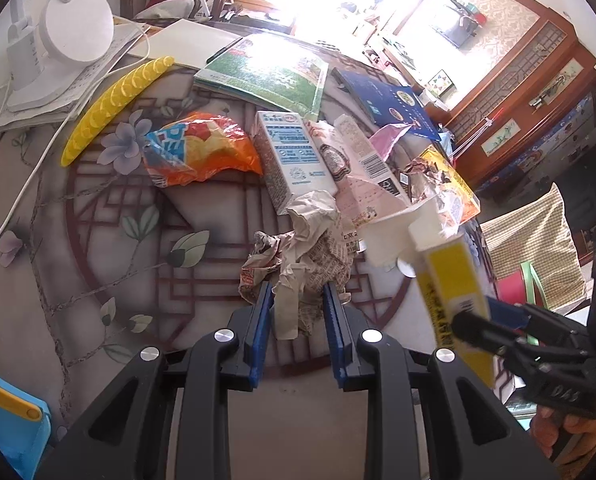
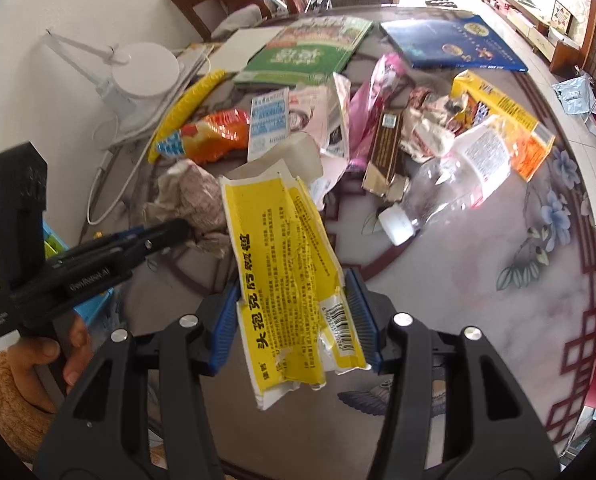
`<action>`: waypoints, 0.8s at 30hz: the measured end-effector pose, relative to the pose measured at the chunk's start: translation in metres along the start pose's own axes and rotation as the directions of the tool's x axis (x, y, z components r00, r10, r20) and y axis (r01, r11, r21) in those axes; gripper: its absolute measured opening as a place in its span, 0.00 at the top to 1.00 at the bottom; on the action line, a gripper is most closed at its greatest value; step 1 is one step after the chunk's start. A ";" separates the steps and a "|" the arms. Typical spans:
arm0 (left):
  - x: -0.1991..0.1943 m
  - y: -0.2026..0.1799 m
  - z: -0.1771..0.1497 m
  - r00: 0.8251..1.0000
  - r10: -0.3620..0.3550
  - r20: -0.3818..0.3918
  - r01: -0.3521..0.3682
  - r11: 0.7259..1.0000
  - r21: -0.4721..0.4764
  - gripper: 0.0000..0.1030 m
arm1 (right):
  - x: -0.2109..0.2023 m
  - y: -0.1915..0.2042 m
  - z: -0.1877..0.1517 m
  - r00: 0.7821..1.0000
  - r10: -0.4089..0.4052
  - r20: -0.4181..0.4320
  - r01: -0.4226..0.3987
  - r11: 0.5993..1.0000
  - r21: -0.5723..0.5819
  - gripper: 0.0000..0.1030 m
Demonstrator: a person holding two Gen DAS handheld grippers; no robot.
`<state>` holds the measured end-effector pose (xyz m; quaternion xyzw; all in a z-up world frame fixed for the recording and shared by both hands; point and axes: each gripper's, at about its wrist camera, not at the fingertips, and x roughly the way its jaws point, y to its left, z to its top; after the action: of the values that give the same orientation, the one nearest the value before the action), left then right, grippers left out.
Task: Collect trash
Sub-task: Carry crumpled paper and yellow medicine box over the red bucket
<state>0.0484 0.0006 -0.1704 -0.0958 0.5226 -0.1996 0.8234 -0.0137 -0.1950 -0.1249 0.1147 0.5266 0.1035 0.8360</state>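
My left gripper [image 1: 298,286] is shut on a crumpled wad of newspaper [image 1: 309,248] that rests on the floral table [image 1: 118,240]. In the right wrist view that gripper [image 2: 178,230] comes in from the left, its tips at the same wad [image 2: 194,196]. My right gripper [image 2: 294,280] is shut on a flattened yellow medicine box [image 2: 274,240], held tilted above the table. The left wrist view shows the box [image 1: 453,276] at the right, with the right gripper [image 1: 475,314] below it. More trash lies beyond: an orange snack bag [image 1: 202,152], a milk carton [image 1: 294,156] and a clear plastic bottle [image 2: 449,180].
A white desk lamp [image 1: 74,28] with its cable, a yellow ridged toy [image 1: 114,100], a green book [image 1: 266,72] and a blue book [image 1: 385,100] sit at the back. A blue plastic container [image 1: 10,420] is at the near left. Chairs stand round the table.
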 end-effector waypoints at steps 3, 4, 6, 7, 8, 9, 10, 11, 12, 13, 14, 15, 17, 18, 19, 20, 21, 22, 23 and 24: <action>0.001 -0.005 0.000 1.000 -0.004 -0.001 0.004 1.000 0.006 0.77 | -0.012 -0.006 0.002 0.999 -0.003 0.034 0.002 1.000 0.020 0.52; 0.001 -0.006 0.000 1.000 -0.006 -0.001 0.006 1.000 0.007 0.77 | -0.016 -0.009 0.002 0.999 -0.003 0.043 0.002 1.000 0.028 0.52; 0.000 -0.009 0.000 1.000 -0.008 0.001 0.008 1.000 0.011 0.77 | -0.023 -0.013 0.000 0.998 -0.005 0.059 0.003 0.999 0.042 0.52; -0.001 -0.012 0.000 1.000 -0.010 0.005 0.010 1.000 0.014 0.77 | -0.025 -0.014 0.001 0.998 -0.006 0.065 0.003 0.999 0.049 0.52; -0.001 -0.013 0.001 1.000 -0.011 0.008 0.011 1.000 0.016 0.77 | -0.028 -0.017 0.001 0.997 -0.006 0.072 0.002 0.998 0.057 0.52; -0.002 -0.016 0.001 1.000 -0.013 0.011 0.013 1.000 0.018 0.77 | -0.031 -0.019 0.001 0.997 -0.007 0.079 0.002 0.998 0.064 0.52; -0.003 -0.018 0.002 1.000 -0.015 0.013 0.015 1.000 0.021 0.77 | -0.034 -0.021 0.000 0.996 -0.008 0.084 0.002 0.998 0.069 0.52; -0.004 -0.021 0.002 1.000 -0.018 0.017 0.017 1.000 0.026 0.77 | -0.036 -0.022 0.000 0.996 -0.008 0.088 0.002 0.997 0.074 0.52; -0.004 -0.023 0.002 1.000 -0.018 0.020 0.017 0.999 0.030 0.77 | -0.038 -0.025 -0.001 0.996 -0.011 0.094 0.003 0.997 0.081 0.52; -0.004 -0.025 0.002 1.000 -0.019 0.021 0.018 0.999 0.033 0.77 | -0.041 -0.029 -0.001 0.995 -0.013 0.099 0.004 0.996 0.087 0.52; -0.005 -0.028 0.002 1.000 -0.021 0.022 0.021 0.999 0.035 0.77 | -0.043 -0.032 -0.002 0.995 -0.014 0.103 0.005 0.996 0.093 0.52; -0.005 -0.031 0.002 0.999 -0.022 0.023 0.021 0.999 0.039 0.77 | -0.045 -0.035 -0.003 0.994 -0.016 0.108 0.005 0.995 0.100 0.52; -0.005 -0.035 0.001 0.999 -0.023 0.024 0.022 0.999 0.046 0.77 | -0.049 -0.040 -0.005 0.993 -0.019 0.116 0.006 0.994 0.112 0.52; -0.005 -0.037 0.001 0.999 -0.024 0.025 0.023 0.999 0.049 0.77 | -0.050 -0.043 -0.006 0.993 -0.019 0.118 0.005 0.993 0.117 0.52; -0.004 -0.039 0.001 0.999 -0.025 0.025 0.023 0.998 0.051 0.77 | -0.052 -0.046 -0.007 0.992 -0.020 0.122 0.005 0.992 0.123 0.52; -0.004 -0.041 0.000 0.999 -0.025 0.024 0.024 0.998 0.053 0.77 | -0.053 -0.048 -0.008 0.992 -0.021 0.124 0.005 0.992 0.128 0.52; -0.004 -0.043 0.000 0.999 -0.025 0.024 0.024 0.998 0.054 0.77 | -0.055 -0.051 -0.009 0.992 -0.023 0.127 0.006 0.991 0.133 0.52; -0.003 -0.045 -0.001 0.999 -0.025 0.023 0.024 0.998 0.056 0.77 | -0.057 -0.053 -0.010 0.991 -0.023 0.129 0.005 0.991 0.137 0.52; -0.003 -0.048 -0.001 0.999 -0.025 0.022 0.024 0.998 0.059 0.77 | -0.058 -0.055 -0.011 0.991 -0.023 0.132 0.004 0.990 0.141 0.52; -0.003 -0.051 -0.002 0.999 -0.025 0.022 0.024 0.998 0.063 0.77 | -0.060 -0.056 -0.012 0.991 -0.023 0.134 0.003 0.989 0.145 0.52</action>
<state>0.0341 -0.0437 -0.1504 -0.0787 0.5056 -0.2248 0.8292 -0.0471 -0.2652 -0.0954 0.1781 0.4756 0.0517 0.8599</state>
